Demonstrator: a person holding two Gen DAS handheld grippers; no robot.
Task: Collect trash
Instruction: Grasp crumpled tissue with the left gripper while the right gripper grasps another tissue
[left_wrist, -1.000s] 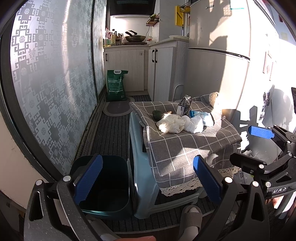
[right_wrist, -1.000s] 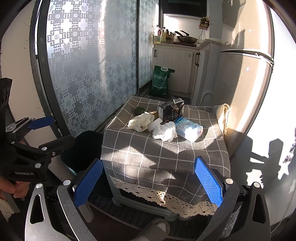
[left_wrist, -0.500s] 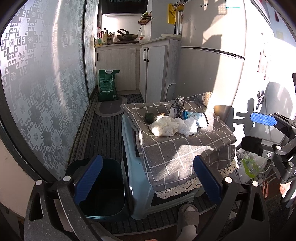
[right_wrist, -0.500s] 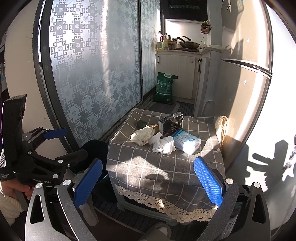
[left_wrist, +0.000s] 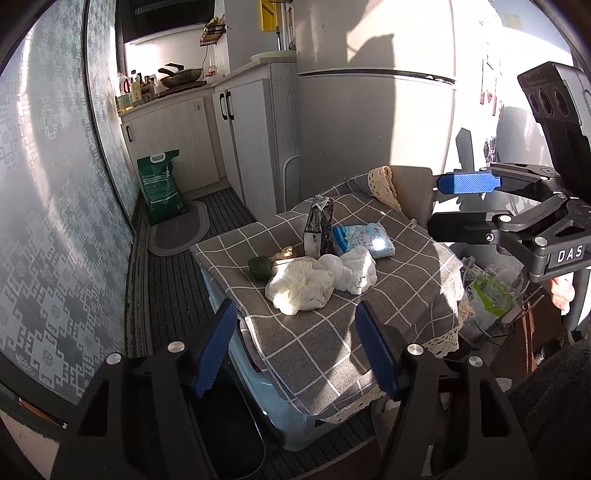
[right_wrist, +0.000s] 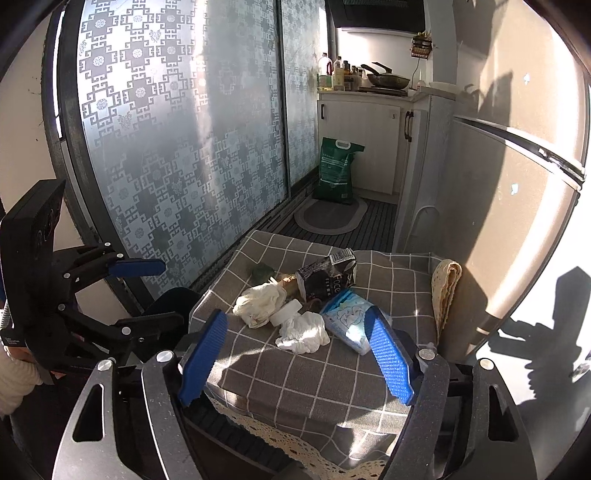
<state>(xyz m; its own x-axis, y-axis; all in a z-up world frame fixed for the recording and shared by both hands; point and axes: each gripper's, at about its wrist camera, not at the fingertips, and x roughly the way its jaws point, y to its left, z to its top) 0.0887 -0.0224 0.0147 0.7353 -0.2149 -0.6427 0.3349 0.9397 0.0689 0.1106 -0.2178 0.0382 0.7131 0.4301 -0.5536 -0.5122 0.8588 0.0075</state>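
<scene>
A low table under a grey checked cloth (left_wrist: 332, 332) carries the trash: a crumpled cream paper (left_wrist: 299, 288), a white tissue wad (left_wrist: 356, 271), a black carton (left_wrist: 318, 229), a blue-white tissue pack (left_wrist: 364, 238), a dark green lump (left_wrist: 260, 266) and a brown scrap (left_wrist: 284, 253). My left gripper (left_wrist: 293, 314) hovers short of the cream paper, its jaws closing with nothing between the pads. My right gripper (right_wrist: 297, 317) hangs before the white tissue wad (right_wrist: 303, 332), its jaws closing too and empty. A dark bin (left_wrist: 229, 435) stands on the floor left of the table.
A patterned glass sliding door (right_wrist: 177, 129) runs along the left. The fridge (left_wrist: 376, 122) and white cabinets (left_wrist: 243, 147) stand behind the table. A green bag (right_wrist: 338, 173) and an oval mat (right_wrist: 330, 218) lie on the floor beyond. A clear plastic bag (left_wrist: 491, 291) sits right of the table.
Both grippers have come closer to the table, so the trash looks larger. Both pairs of jaws have narrowed. The left wrist view has rolled.
</scene>
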